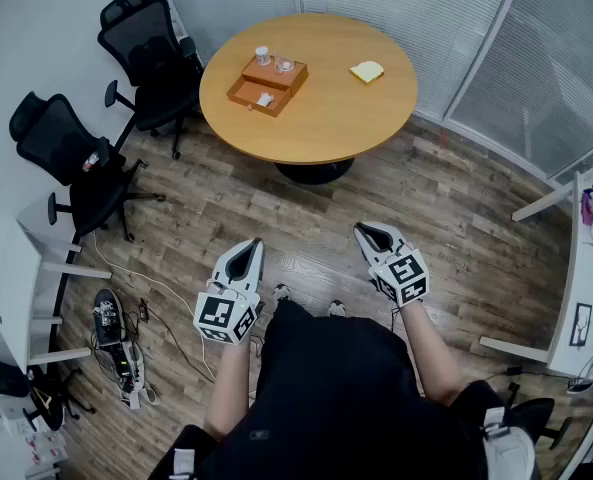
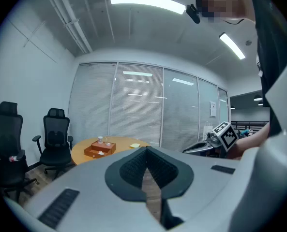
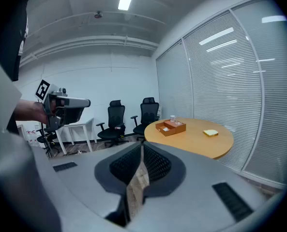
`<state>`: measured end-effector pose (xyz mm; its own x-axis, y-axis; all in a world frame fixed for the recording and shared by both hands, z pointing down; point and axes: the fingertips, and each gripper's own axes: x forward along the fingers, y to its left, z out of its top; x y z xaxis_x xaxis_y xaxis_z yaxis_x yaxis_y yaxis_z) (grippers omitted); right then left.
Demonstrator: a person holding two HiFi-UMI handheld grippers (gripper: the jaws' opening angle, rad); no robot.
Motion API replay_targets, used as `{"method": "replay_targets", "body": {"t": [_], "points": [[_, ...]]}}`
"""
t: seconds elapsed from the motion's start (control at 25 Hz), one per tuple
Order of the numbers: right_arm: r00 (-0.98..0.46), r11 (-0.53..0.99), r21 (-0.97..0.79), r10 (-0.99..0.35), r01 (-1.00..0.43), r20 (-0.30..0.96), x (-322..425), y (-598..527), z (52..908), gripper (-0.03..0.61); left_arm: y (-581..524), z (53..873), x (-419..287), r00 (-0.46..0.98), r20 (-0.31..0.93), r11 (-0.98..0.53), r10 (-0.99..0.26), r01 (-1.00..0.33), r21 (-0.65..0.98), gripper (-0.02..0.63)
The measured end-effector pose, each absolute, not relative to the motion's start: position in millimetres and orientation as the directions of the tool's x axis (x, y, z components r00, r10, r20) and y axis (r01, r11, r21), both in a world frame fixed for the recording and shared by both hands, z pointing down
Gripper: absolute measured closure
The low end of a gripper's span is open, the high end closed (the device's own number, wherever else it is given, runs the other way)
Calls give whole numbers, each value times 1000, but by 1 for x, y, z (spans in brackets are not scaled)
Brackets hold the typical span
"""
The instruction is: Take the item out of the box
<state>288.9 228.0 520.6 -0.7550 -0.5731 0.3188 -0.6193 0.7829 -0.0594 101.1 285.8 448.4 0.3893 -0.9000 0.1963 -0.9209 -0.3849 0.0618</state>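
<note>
An orange wooden box [image 1: 268,83] stands on the round wooden table [image 1: 326,123], far ahead of me. Its lower drawer is pulled out, with a small white item [image 1: 265,99] inside. A small jar [image 1: 263,56] and a glass [image 1: 285,65] stand on the box's top. My left gripper [image 1: 244,253] and right gripper [image 1: 374,233] hover over the wooden floor in front of my body, both shut and holding nothing. The box [image 2: 99,149] shows small in the left gripper view beyond the left gripper [image 2: 145,151]. In the right gripper view the box [image 3: 171,127] lies beyond the right gripper [image 3: 142,149].
A yellow sponge-like piece [image 1: 367,71] lies on the table's right side. Two black office chairs [image 1: 146,58] [image 1: 71,158] stand left of the table. A power strip with cables [image 1: 116,353] lies on the floor at left. White desks [image 1: 576,298] flank the room, and glass walls with blinds stand behind.
</note>
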Motion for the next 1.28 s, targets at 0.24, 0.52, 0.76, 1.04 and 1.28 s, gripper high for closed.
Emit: {"method": "replay_targets", "body": {"t": [0.24, 0.52, 0.76, 1.04, 1.28], "points": [[-751, 789, -43, -565, -613, 342, 287, 221, 534, 565, 273, 445, 100, 399, 169, -390, -901, -917, 88, 607], [-739, 789, -37, -557, -614, 379, 275, 216, 539, 565, 260, 453, 86, 415, 198, -404, -888, -910, 92, 607], [-708, 757, -4, -609, -653, 357, 259, 206, 536, 565, 251, 455, 65, 427, 206, -413, -880, -904, 111, 607], [-674, 722, -24, -632, -691, 383, 236, 195, 539, 565, 237, 455, 32, 440, 198, -422, -876, -897, 127, 607], [-670, 732, 10, -629, -681, 394, 196, 192, 539, 565, 230, 458, -3, 462, 197, -441, -865, -886, 141, 607]]}}
